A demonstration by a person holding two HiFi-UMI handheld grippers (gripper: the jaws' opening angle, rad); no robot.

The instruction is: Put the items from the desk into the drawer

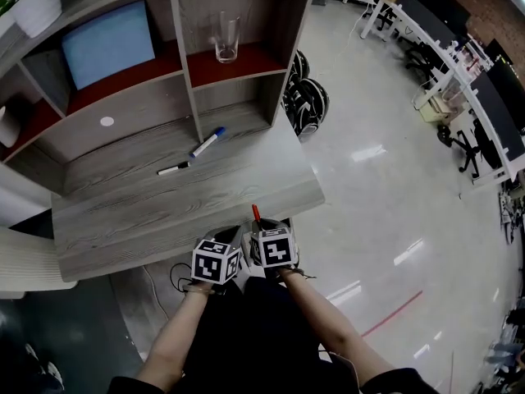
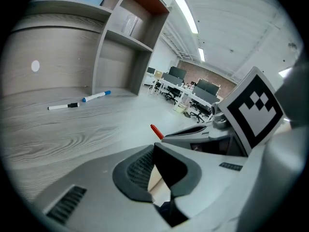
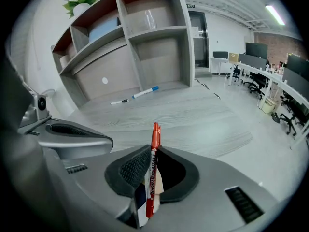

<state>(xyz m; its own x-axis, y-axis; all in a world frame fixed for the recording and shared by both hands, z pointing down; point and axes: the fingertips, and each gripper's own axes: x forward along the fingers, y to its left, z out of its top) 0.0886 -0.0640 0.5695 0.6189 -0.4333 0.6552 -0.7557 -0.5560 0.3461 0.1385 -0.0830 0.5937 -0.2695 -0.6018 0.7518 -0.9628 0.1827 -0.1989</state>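
Right gripper (image 3: 153, 151) closest to lens: jaws closed on a red marker (image 3: 152, 170), pads pressing its barrel from both sides, capped end sticking up and forward past the jaw tips, print along the barrel. Left gripper (image 2: 154, 149) just beside it, on its left: jaws drawn together at the tips, nothing between them. Head view: both grippers side by side at the front edge of the grey wood-grain worktop (image 1: 205, 195), marker cubes facing up, person's forearms behind them. Two more markers lie on the worktop, well apart from the grippers and near the back: a blue-capped marker (image 1: 208, 142) and a black-capped marker (image 1: 173, 169), almost end to end, both flat. Shelf unit (image 1: 184, 64) rises behind them; a clear glass (image 1: 227, 38) stands upright in the right-hand compartment, a pale blue panel (image 1: 109, 43) leans in the left one. Glossy floor (image 1: 377, 179) to the right of the worktop
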